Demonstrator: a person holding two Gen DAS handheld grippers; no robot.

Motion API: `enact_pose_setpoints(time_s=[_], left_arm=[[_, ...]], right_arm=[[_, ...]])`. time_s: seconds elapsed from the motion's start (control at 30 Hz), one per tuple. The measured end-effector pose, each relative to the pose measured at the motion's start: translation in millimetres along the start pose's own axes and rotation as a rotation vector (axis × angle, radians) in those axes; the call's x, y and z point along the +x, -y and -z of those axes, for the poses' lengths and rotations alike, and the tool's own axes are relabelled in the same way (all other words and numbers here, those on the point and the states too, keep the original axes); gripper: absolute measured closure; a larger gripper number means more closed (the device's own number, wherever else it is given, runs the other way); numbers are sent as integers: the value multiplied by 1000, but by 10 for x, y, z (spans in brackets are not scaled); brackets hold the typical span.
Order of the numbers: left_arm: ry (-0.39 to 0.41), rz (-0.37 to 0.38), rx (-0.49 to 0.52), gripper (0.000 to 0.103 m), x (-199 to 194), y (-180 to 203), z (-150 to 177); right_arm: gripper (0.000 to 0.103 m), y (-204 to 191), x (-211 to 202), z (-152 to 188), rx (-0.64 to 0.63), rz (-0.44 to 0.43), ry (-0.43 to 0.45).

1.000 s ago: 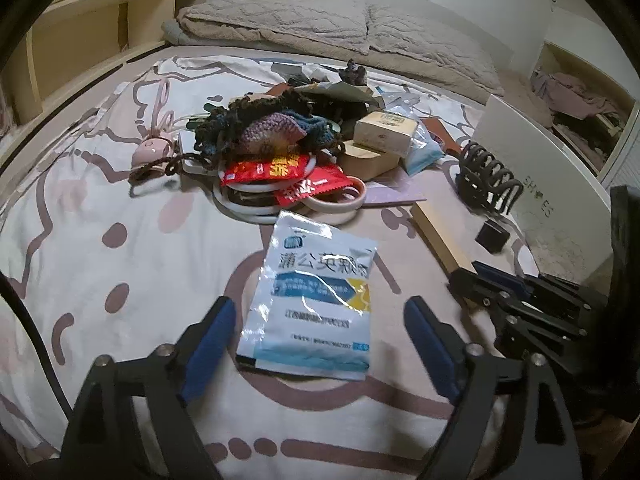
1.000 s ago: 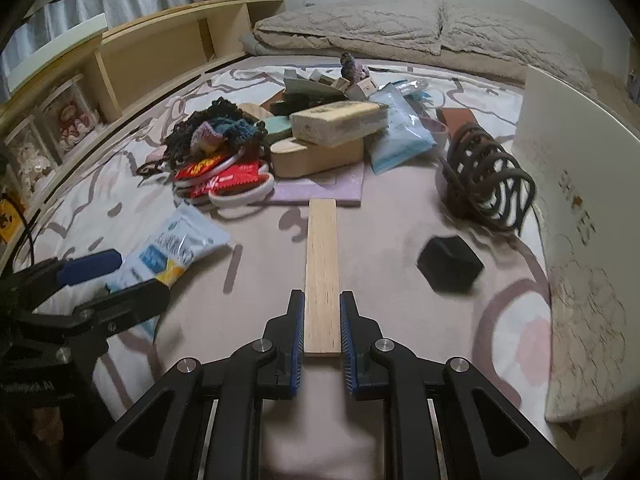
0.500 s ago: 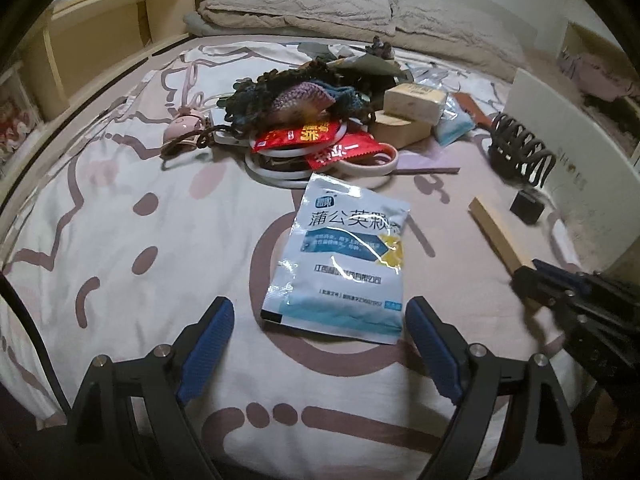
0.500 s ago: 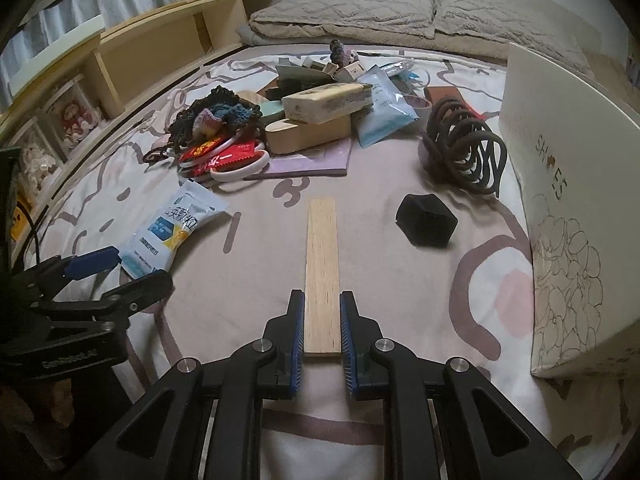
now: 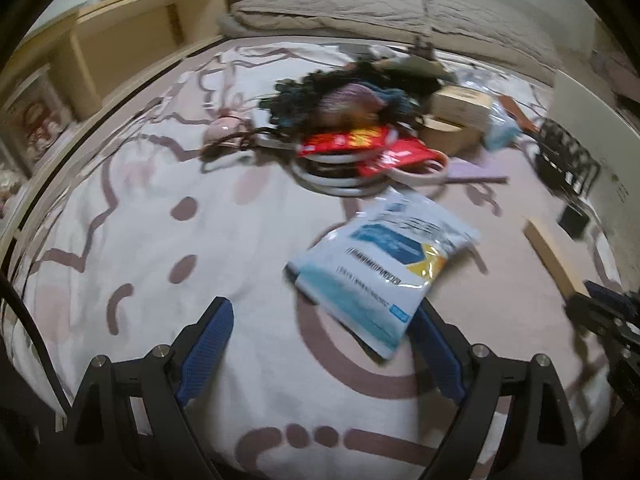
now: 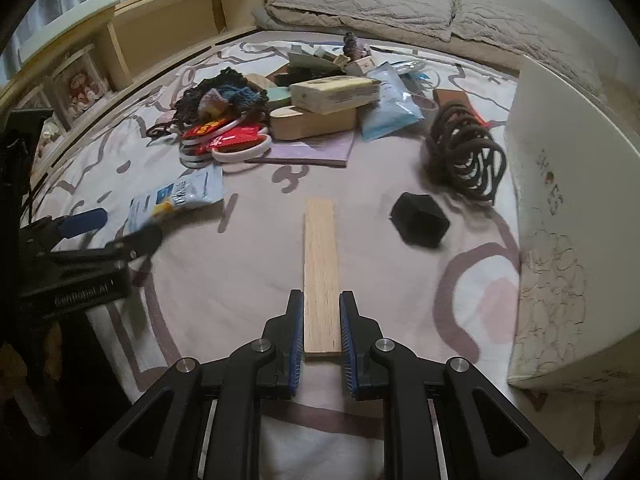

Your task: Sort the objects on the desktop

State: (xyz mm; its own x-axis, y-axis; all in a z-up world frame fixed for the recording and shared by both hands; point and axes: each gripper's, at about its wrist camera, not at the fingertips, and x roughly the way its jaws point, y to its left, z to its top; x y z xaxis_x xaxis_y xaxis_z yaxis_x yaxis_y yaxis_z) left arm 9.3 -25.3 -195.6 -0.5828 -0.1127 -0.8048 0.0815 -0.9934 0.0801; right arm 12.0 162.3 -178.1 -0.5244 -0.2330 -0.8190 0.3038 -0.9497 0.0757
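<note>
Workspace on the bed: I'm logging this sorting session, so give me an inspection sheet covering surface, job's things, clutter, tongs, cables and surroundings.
Surface: patterned bedspread, wrinkled.
Job's things: wooden slat in the right tongs; blue-white sachet lying flat; black block; dark hair claw.
Clutter: pile of boxes, red packets, white rings, yarn.
Tongs: right tongs shut on the slat; left tongs opening, empty, the sachet just beyond them.
Cables: black cable at the left edge.
Surroundings: white box on the right, wooden shelf, pillows.
</note>
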Motion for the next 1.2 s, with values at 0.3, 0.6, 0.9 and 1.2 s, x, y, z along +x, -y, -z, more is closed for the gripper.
enact_pose_setpoints(time_s=[0.3, 0.6, 0.9, 1.2], left_arm=[[9, -69, -58, 13, 55, -182, -113], [-19, -33, -87, 13, 78, -289, -142], [63, 119, -26, 7, -196, -85, -112], [63, 153, 86, 5, -67, 140, -409]], right_arm=[[64, 102, -8, -7, 8, 36, -18], [50, 187, -46, -47, 13, 111, 5], [50, 68, -38, -85, -105, 264, 34], [50, -47, -23, -127, -264, 473, 91]])
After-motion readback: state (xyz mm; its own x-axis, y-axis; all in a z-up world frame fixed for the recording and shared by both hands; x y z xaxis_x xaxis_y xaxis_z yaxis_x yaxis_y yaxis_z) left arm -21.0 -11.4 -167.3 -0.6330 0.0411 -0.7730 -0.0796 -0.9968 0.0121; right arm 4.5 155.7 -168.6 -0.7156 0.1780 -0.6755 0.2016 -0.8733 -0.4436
